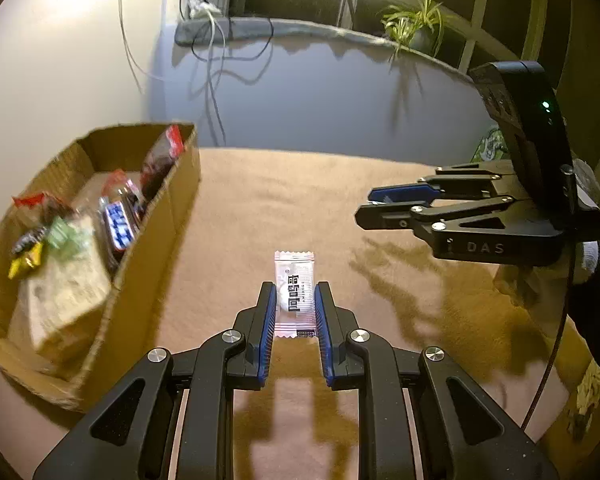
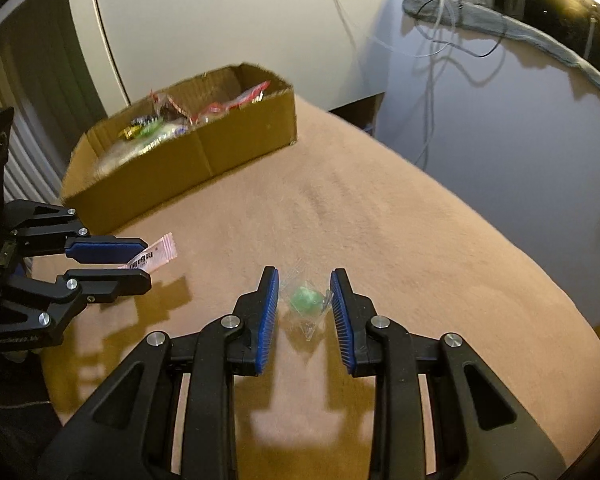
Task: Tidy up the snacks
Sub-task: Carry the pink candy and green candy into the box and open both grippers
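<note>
Two tools clenched: left tool [image 1: 295, 300] on white sachet [image 1: 295, 280], right tool [image 2: 305, 292] on green candy [image 2: 308, 300]

White sachet [image 1: 294, 294] in left tool [image 1: 295, 300]

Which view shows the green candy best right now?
Right wrist view: the green candy in its clear wrapper sits centred between the right gripper's jaws. The left wrist view shows that gripper side-on, candy not visible.

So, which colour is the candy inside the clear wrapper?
Green. The candy shows best in the right wrist view, between the blue pads.
</note>
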